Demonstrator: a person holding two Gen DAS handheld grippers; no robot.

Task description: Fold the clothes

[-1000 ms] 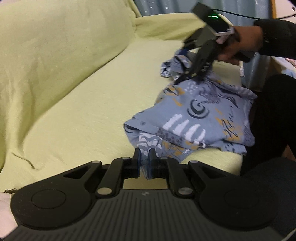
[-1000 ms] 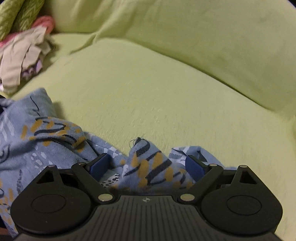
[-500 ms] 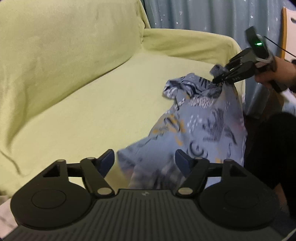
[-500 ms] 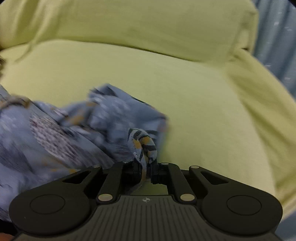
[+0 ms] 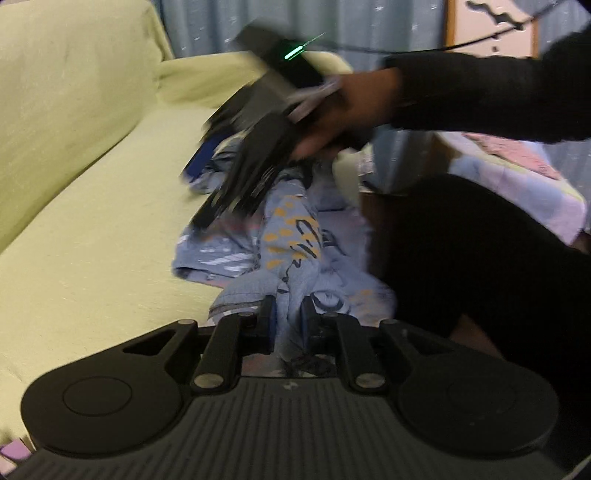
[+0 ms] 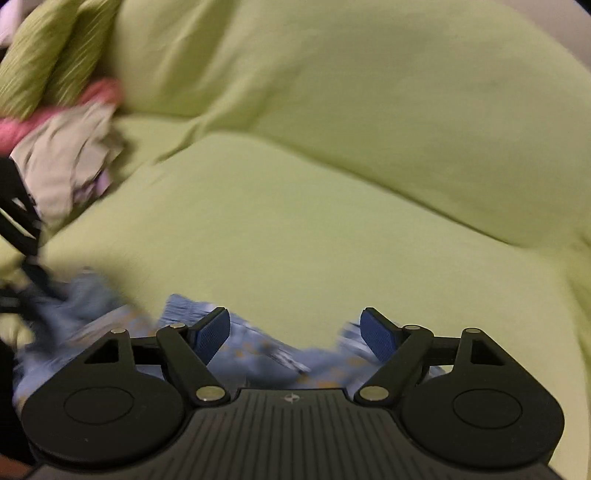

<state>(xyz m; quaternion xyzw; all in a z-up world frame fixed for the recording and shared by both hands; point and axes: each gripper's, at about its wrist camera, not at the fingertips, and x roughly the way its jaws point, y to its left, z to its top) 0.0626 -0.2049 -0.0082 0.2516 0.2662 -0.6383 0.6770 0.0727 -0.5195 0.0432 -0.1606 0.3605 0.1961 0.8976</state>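
- We see the garment (image 5: 295, 243) lying crumpled on the seat of the yellow-green sofa (image 5: 92, 221), at the seat's front edge.
- It is a blue-grey cloth printed with dark swirls, orange dots and white dashes; it is bunched into ridges and folds, not flat.
- Our left gripper (image 5: 287, 319) sits at the near end of the garment, its jaws drawn almost together with a ridge of the cloth pinched between them.
- Our right gripper (image 6: 295, 332) hangs over the far end of the garment, towards the sofa's backrest side; its jaws stand wide apart, blue pads (image 6: 212, 334) showing, and nothing is between them.
- In the right wrist view the cloth lies just under and behind those open fingers, blurred by motion.
- In the left wrist view the right gripper (image 5: 240, 173) is a dark smear above the garment, held by a hand (image 5: 351, 110) in a black sleeve (image 5: 480, 96).
- At the sofa's far end from the garment we see a pile of other clothes (image 6: 62, 162), pink and beige, below a green striped cushion (image 6: 48, 62).
- A blue-grey curtain (image 5: 369, 26) hangs behind the sofa's armrest.
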